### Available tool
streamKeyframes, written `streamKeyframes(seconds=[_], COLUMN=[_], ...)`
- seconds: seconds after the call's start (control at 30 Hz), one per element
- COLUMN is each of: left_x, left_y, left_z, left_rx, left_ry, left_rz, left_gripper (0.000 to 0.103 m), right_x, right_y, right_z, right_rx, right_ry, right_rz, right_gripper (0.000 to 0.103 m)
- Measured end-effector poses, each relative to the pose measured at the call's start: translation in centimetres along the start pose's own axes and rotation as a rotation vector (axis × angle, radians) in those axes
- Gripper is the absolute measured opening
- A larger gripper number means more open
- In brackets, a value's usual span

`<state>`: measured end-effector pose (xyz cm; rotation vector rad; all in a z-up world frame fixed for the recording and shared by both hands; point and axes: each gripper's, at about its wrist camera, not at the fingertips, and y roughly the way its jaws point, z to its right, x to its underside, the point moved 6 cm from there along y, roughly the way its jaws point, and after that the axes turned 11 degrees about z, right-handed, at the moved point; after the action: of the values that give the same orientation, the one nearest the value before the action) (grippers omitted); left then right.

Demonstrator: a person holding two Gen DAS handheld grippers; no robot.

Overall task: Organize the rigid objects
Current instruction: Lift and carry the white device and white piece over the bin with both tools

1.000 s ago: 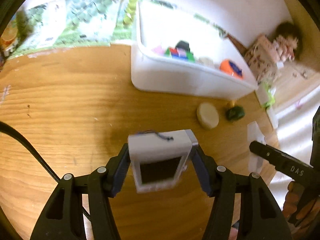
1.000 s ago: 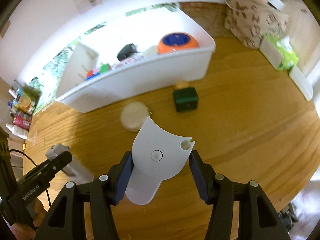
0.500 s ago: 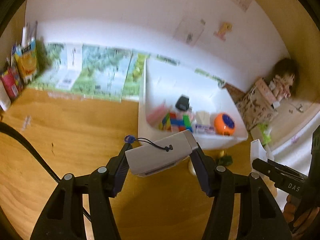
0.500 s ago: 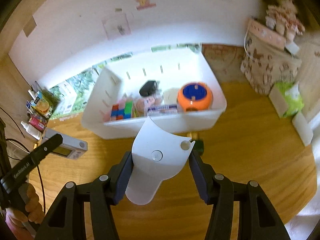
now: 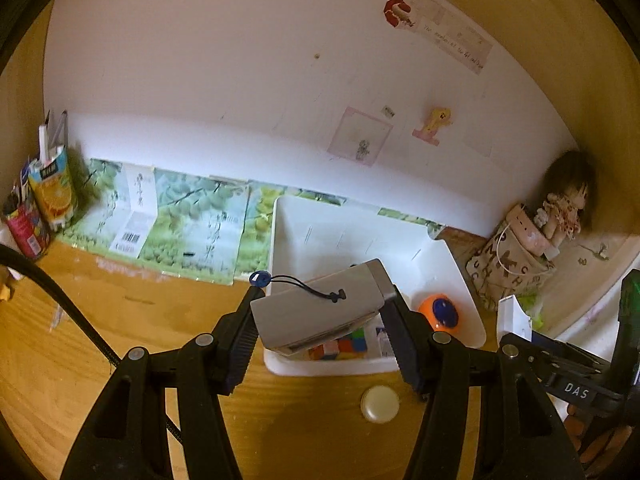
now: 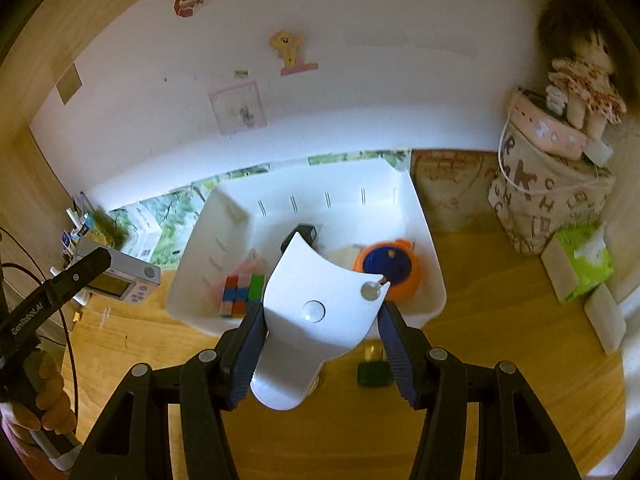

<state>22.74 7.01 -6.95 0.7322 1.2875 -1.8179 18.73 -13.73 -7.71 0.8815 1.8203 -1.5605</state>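
1. Left gripper (image 5: 320, 320) was seen at lower centre of the left wrist view, its pads pinching a grey handheld device (image 5: 316, 308) with a black cord and a blue bead at its upper left.
2. Right gripper (image 6: 320, 320) was seen at lower centre of the right wrist view, clamped on a white curved plastic piece (image 6: 312, 312) bearing a round stud and a small hole.
3. A cream round disc (image 5: 379, 404) was noted on the wooden table (image 5: 80, 340), low in the frame, just in front of the white bin (image 5: 304, 364).
4. A dark green block (image 6: 374, 374) was noted on the table below the bin's near wall, partly hidden by the right finger.
5. Inside the bin, a multicoloured cube (image 6: 240, 294) was recorded at left and an orange and blue round object (image 6: 390, 270) at right; a black item behind the white piece could not be identified.
6. Farther back, green printed sheets (image 5: 188, 228) were noted against the wall, a doll (image 6: 580, 72) on a patterned bag at upper right.
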Motion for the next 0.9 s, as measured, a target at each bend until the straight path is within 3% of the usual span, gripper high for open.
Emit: streamKeyframes(seconds=[0.37, 0.53, 0.9], left_x=[-1.7, -1.8, -0.8], left_y=[3.5, 5.9, 10.4], left_z=[1.6, 1.8, 2.1], left_rx=[-0.003, 0.002, -0.027], left_ry=[0.023, -0.021, -0.012], left_rz=[-0.009, -0.036, -0.111], left_gripper=[0.063, 0.063, 0.063], right_x=[-1.3, -1.6, -1.9], right_y=[3.6, 5.8, 10.2], right_z=[0.2, 0.0, -0.7], right_rx=[-0.068, -0.1, -0.164], right_ry=[-0.008, 0.005, -0.041], right_rz=[0.069, 0.091, 0.161], right_gripper=[0.058, 0.058, 0.058])
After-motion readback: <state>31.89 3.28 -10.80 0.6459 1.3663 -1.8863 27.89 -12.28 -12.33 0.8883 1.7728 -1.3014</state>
